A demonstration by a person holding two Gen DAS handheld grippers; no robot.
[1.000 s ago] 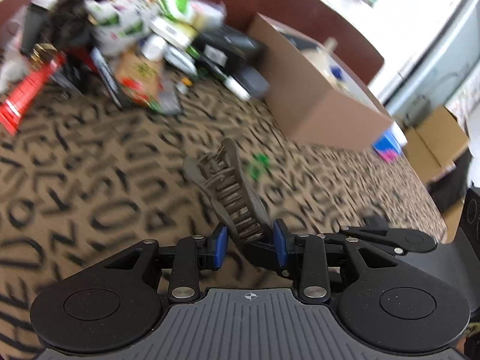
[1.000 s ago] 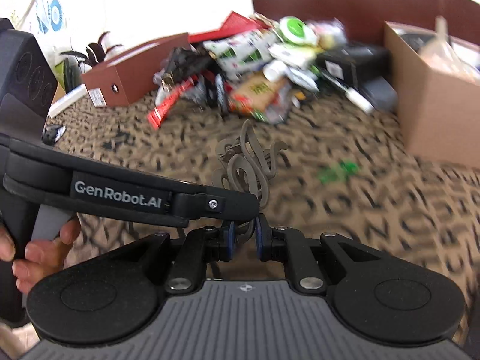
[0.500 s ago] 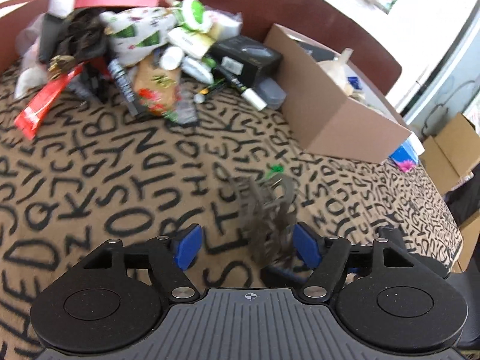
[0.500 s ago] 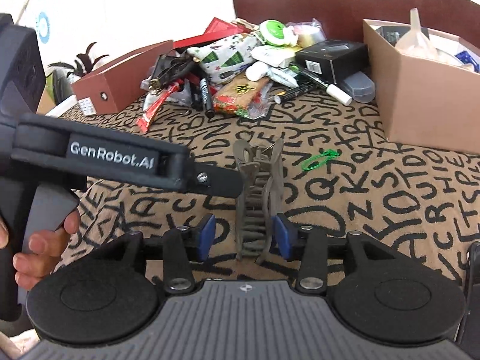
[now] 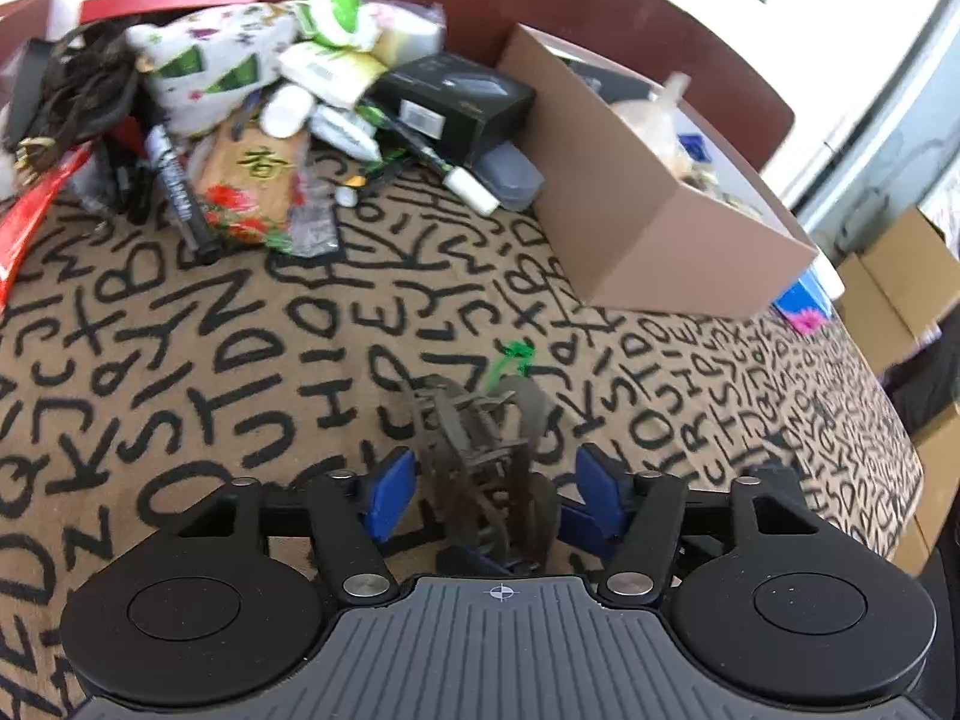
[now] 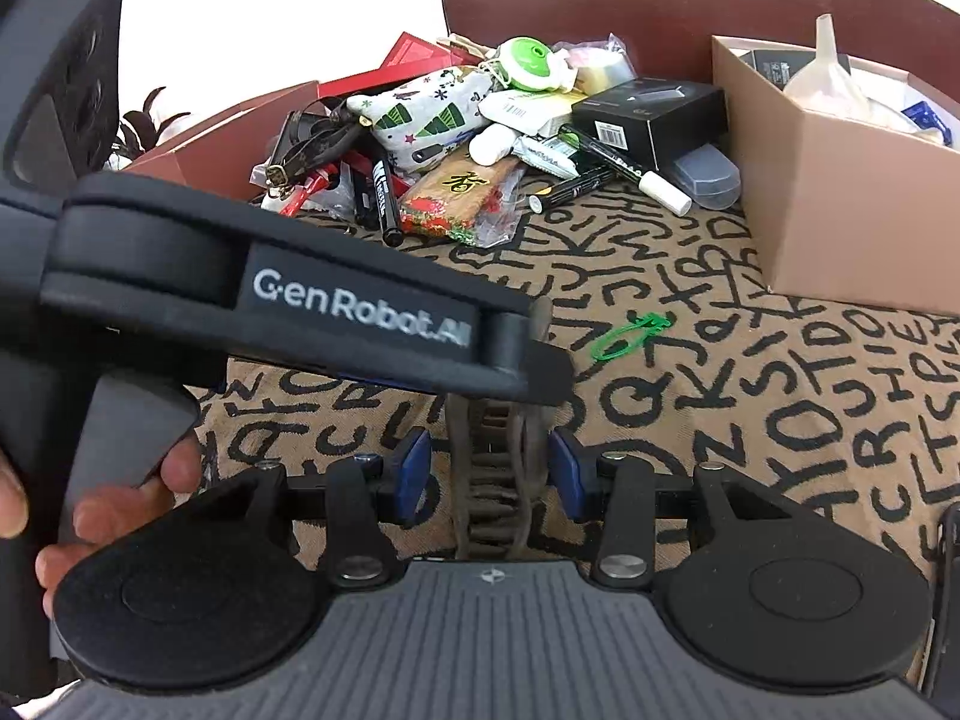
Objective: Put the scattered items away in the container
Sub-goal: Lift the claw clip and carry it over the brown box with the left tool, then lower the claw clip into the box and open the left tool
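**Left wrist view.**
- Left claw [image 5: 492,480]: open. Its jaws have just swung wide and drawn in a little. The blue pads stand clear on both sides of the item between them.
- Hair clip [image 5: 474,438]: grey-brown plastic, toothed, standing on end above the lettered table [image 5: 180,330]. I read it as off the cloth.
- Cardboard box [image 5: 630,222]: the container, part filled, well apart from the clip and off to the right.
- Green band [image 5: 513,360]: lying on the table just beyond the clip.
- Heap of packets, markers and a black carton [image 5: 456,96]: at the far edge, still to be cleared.

**Right wrist view.**
- Right claw [image 6: 489,468]: its jaws have just been opening, and the clip now sits between them. As far as I can judge the pads bear on its two flanks, so this claw carries it.
- The left tool's finger crosses over the clip's top. A hand [image 6: 120,510] grips that tool's handle.

**Handling note, clip.**
- Light, rigid and spring-hinged, with smooth curved shells that may slip.
- I would pinch it across the flat of both shells, low and near the hinge.
- I would avoid the teeth, which look thin and easy to snap.
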